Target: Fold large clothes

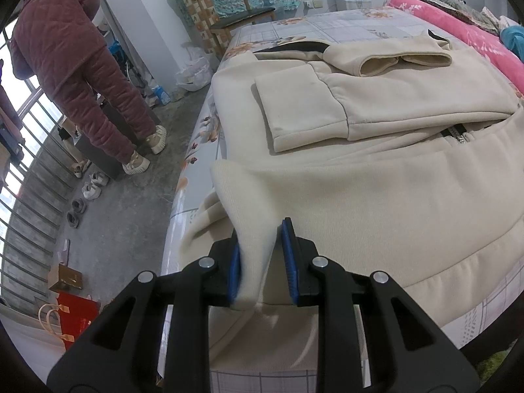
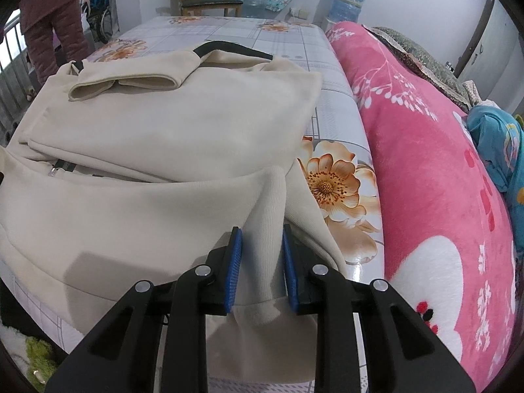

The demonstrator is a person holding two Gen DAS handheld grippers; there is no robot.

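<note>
Nearest the cameras, the left gripper (image 1: pixel 262 258) has its 2 blue pads closed to a narrow gap on a bunched corner of the hem (image 1: pixel 253 262) of the cream jacket (image 1: pixel 376 196), and the right gripper (image 2: pixel 262 262) pinches the opposite hem corner (image 2: pixel 262 249) in the same way, its pads pressed into the ribbed band. The jacket lies across the near part of the bed (image 2: pixel 288 37), on the flowered sheet, with its bottom edge hanging a little over the bed's near side. It looks like thick fleece: soft, limp, with some weight, so the cloth will likely sag between the 2 grips and drag on the sheet rather than slide freely. The ribbed hem is the denser, firmer part and seems the safest place to hold, since the pads bite into several layers there; a grip on the plain body cloth would probably slip out. Beyond the hem, a zip pull (image 1: pixel 461 137) shows at the centre front, a small hard point that may catch in a fold. Farther on, both sleeves (image 1: pixel 301 111) are already folded in over the chest, and the cuff (image 1: pixel 402 60) of 1 lies open near the dark collar (image 2: pixel 226 46). To the right a pink blanket (image 2: pixel 425 180) runs along the bed, and at the far left a person in quilted maroon clothes (image 1: pixel 65 49) stands on the floor.
</note>
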